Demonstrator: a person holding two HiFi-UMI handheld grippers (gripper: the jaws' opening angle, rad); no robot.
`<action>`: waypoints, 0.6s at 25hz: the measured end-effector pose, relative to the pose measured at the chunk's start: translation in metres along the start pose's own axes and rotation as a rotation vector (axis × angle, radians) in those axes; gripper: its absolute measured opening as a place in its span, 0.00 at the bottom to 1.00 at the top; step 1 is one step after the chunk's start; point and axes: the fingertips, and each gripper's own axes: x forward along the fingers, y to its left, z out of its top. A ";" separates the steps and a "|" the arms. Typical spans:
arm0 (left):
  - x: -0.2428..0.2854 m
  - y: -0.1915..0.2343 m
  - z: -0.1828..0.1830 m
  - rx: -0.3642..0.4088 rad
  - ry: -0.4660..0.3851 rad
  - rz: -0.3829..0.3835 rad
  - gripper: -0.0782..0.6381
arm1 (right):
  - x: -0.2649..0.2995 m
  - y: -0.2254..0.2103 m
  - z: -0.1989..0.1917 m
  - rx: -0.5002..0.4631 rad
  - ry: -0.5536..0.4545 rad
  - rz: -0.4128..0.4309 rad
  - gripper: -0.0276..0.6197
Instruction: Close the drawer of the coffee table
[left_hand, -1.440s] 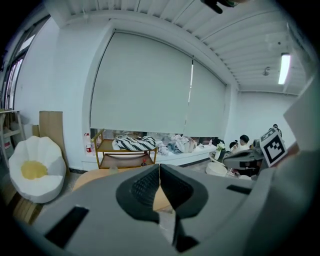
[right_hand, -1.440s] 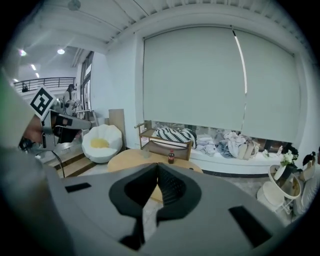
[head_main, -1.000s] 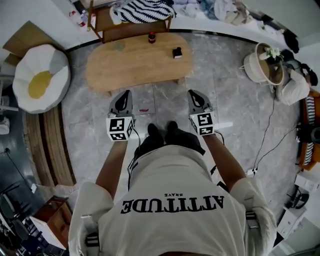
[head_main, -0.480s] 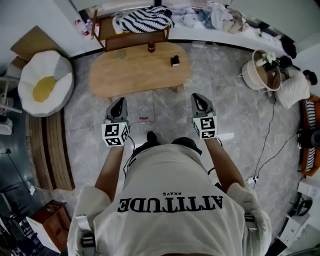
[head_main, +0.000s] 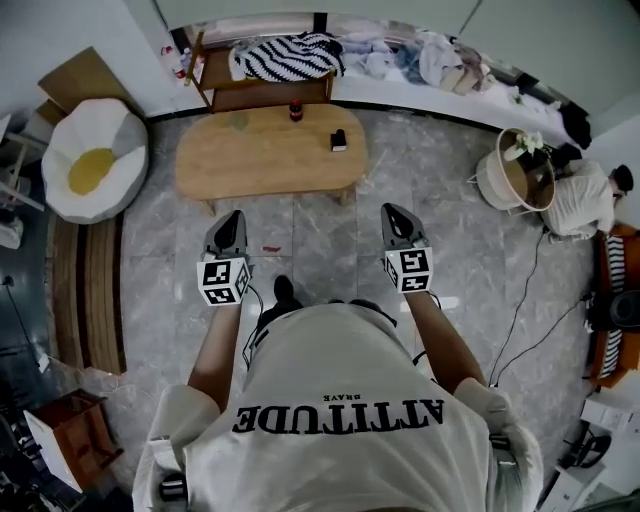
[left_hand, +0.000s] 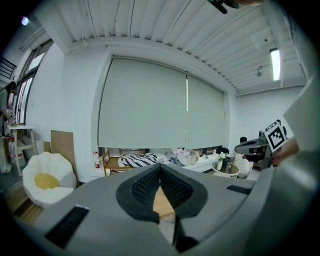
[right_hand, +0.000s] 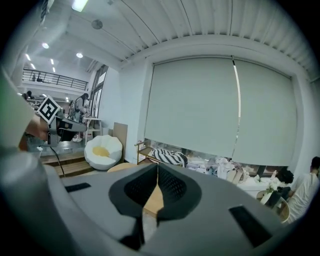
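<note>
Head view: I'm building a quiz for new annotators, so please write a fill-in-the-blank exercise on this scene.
1. The left gripper and the right gripper both have their jaws ____.
2. The small bottle stands ____ the coffee table.
3. In the head view, the white cushion with a yellow centre lies ____ of the coffee table.
4. The cloth behind the table is black-and-white ____.
Missing words: shut; on; left; striped.

— What sits on the coffee table?
— A small dark bottle at its far edge, and a black box toward its right end.
— And on the tiled floor?
— A fried-egg cushion left of the coffee table, and a wooden bench just behind it.
</note>
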 end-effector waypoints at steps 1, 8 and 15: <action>-0.004 -0.008 -0.001 -0.006 -0.001 0.011 0.14 | -0.007 -0.005 -0.001 -0.002 -0.002 0.008 0.07; -0.029 -0.049 -0.001 -0.030 -0.018 0.075 0.14 | -0.045 -0.038 -0.015 0.019 -0.030 0.050 0.07; -0.052 -0.072 -0.001 -0.027 -0.019 0.091 0.14 | -0.066 -0.053 -0.028 -0.002 -0.025 0.070 0.07</action>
